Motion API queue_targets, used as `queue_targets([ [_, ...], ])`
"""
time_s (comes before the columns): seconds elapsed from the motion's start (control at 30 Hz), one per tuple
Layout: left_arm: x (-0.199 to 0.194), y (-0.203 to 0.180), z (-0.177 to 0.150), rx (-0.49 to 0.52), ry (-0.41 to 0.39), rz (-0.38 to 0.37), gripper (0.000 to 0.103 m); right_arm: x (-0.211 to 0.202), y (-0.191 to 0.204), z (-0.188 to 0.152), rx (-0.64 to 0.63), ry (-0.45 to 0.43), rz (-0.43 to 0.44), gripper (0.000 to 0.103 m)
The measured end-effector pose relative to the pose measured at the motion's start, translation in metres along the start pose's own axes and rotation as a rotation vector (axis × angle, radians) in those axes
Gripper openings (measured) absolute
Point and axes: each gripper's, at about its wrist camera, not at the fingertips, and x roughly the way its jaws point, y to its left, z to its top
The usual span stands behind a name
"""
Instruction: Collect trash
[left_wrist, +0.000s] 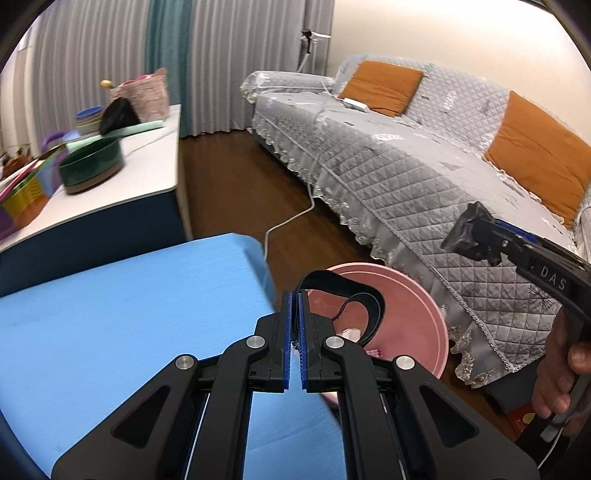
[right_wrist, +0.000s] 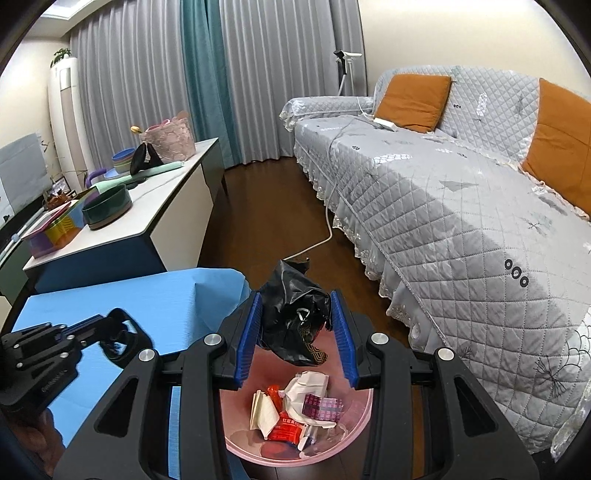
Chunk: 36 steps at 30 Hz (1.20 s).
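A black looped strap (left_wrist: 345, 295) curled up at lower centre of the left view, above the pink bin (left_wrist: 417, 306). A crumpled black plastic bag (right_wrist: 295, 317) hung at centre of the right view, over wrappers (right_wrist: 295, 410) lying inside the bin.

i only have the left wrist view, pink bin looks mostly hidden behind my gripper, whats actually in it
Observer: The right wrist view looks straight into the round pink plastic bin: crumpled white paper, a red wrapper and a small pink patterned box lie at the bottom.
Operator: is the right gripper really holding that black thing
Observer: Yes, the right gripper has both blue pads pressed on a crumpled black plastic bag, and the bag hangs over the bin's opening.
Operator: and my left one from that side
Observer: The left gripper shows over the blue foam pad, carrying a black looped strap.
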Motion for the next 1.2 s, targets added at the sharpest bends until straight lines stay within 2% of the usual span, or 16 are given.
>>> queue_targets([
  [0.43, 0.036, -0.037, 0.013, 0.053, 0.047, -0.055, 0.004, 0.008, -0.005, -0.001, 0.010, 0.010, -0.003, 0.040],
  [0.57, 0.045, -0.042, 0.013, 0.067, 0.078, -0.064, 0.016, 0.015, -0.008, -0.003, 0.017, 0.035, -0.025, 0.062],
  [0.7, 0.045, -0.039, 0.011, 0.058, 0.081, -0.061, 0.018, 0.015, -0.011, -0.003, 0.025, 0.037, -0.031, 0.069],
  [0.9, 0.036, -0.027, 0.008, 0.038, 0.069, -0.048, 0.018, 0.014, -0.009, -0.001, 0.036, 0.033, -0.038, 0.069],
  [1.1, 0.003, -0.008, 0.007, 0.021, 0.027, -0.026, 0.018, -0.003, 0.003, 0.004, 0.033, -0.012, -0.039, 0.069],
  [1.2, -0.019, 0.004, 0.006, 0.011, -0.003, -0.010, 0.026, -0.019, 0.016, 0.000, 0.025, -0.043, -0.026, 0.069],
])
